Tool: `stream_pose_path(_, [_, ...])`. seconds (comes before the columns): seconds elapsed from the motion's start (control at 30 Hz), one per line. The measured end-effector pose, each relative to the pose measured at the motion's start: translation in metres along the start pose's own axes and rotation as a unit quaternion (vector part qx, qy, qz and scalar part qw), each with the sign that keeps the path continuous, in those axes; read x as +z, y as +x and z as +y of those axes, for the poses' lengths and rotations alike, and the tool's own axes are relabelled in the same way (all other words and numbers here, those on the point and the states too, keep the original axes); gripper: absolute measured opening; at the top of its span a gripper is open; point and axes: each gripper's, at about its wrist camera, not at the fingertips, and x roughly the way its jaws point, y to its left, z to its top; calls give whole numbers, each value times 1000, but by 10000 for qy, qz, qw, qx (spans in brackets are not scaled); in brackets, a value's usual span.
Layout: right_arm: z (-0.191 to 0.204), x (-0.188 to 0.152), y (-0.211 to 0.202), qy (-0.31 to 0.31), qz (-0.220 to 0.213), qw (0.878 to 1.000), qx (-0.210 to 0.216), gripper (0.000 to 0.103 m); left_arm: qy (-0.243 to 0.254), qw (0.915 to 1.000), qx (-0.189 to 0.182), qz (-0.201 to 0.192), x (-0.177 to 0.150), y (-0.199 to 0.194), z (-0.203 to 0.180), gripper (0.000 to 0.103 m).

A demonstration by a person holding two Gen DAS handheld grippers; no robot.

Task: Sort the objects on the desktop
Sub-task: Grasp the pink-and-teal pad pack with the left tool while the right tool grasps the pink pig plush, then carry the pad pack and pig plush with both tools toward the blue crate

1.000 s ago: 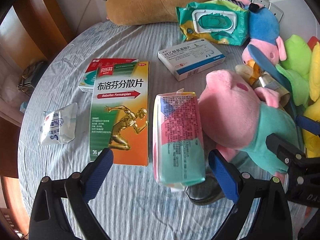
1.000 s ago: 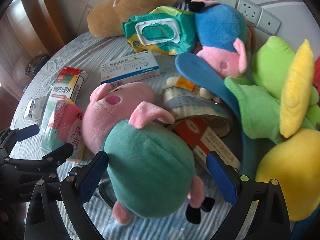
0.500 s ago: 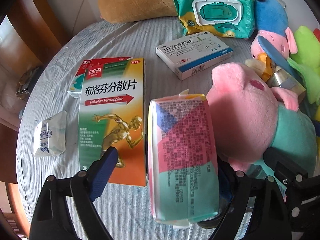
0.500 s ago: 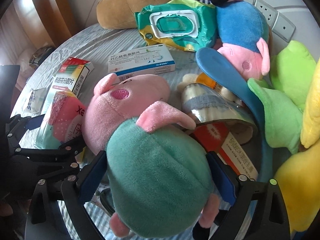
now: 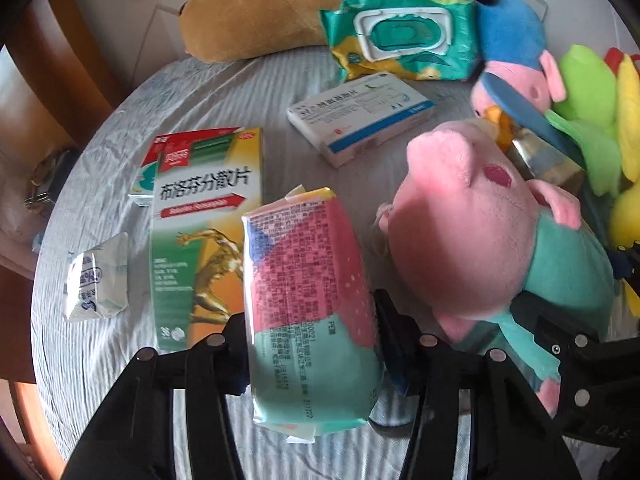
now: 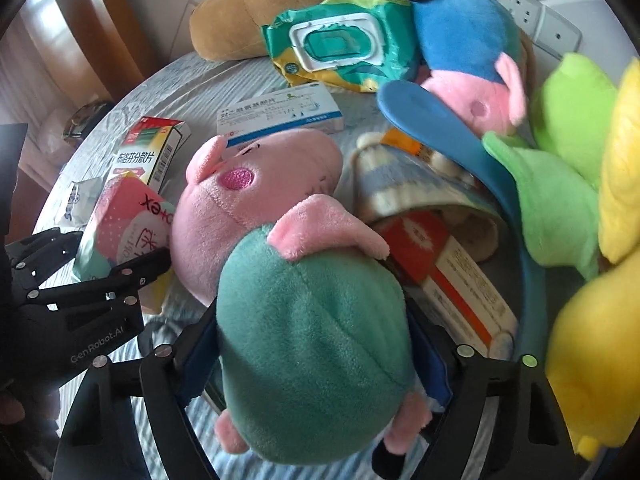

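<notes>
My left gripper (image 5: pixel 312 344) is shut on a pink and teal tissue pack (image 5: pixel 308 300) and holds it a little above the cloth. The pack also shows in the right wrist view (image 6: pixel 124 232). My right gripper (image 6: pixel 316 352) is shut on the green body of a pink pig plush (image 6: pixel 304 320), whose head (image 5: pixel 464 232) lies just right of the pack. The left gripper shows as a black frame in the right wrist view (image 6: pixel 92 280).
An orange and green medicine box (image 5: pixel 204 220), a white and blue box (image 5: pixel 360 116), a small white packet (image 5: pixel 96 280), a green wet-wipe pack (image 5: pixel 400 36) and a brown plush (image 5: pixel 280 4) lie on the grey cloth (image 5: pixel 100 360). More plush toys (image 6: pixel 560 160) and a red and white box (image 6: pixel 452 280) crowd the right.
Both grippers have moved forward and closed: the left onto the tissue pack, the right onto the pig plush's body. The pack and the plush have lifted slightly.
</notes>
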Motion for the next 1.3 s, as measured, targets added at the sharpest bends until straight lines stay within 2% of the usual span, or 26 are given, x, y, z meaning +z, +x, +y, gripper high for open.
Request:
stream_pose_path(0.17, [-14, -29, -20, 265, 121, 9995, 79, 81, -6, 9998, -193, 26, -20, -18, -7, 49])
stream_pose_path(0.37, [-7, -53, -26, 224, 238, 9995, 6, 81, -52, 9997, -237, 34, -42, -36, -9, 49])
stream_pose_path(0.53, [-5, -55, -21, 192, 199, 9996, -65, 91, -176, 9996, -223, 49, -57, -35, -3, 49])
stream_pose_path(0.6, [-4, -55, -21, 215, 114, 9997, -88, 92, -221, 9995, -235, -3, -59, -35, -1, 49])
stream_pose_path(0.67, [-2, -56, -21, 182, 12, 9998, -127, 90, -241, 9994, -231, -67, -60, -36, -1, 49])
stream_pose_path(0.73, [-1, -59, -27, 204, -98, 9996, -161, 82, -264, 9993, -237, -124, -61, -42, 0, 49])
stream_pose_path(0.8, [1, -60, -32, 191, -116, 9996, -184, 79, -280, 9991, -244, -188, -62, -49, 0, 49])
stream_pose_path(1.3, [19, -72, -149, 97, -960, 9940, -510, 77, -96, 9949, -345, -938, -78, -159, -11, 49])
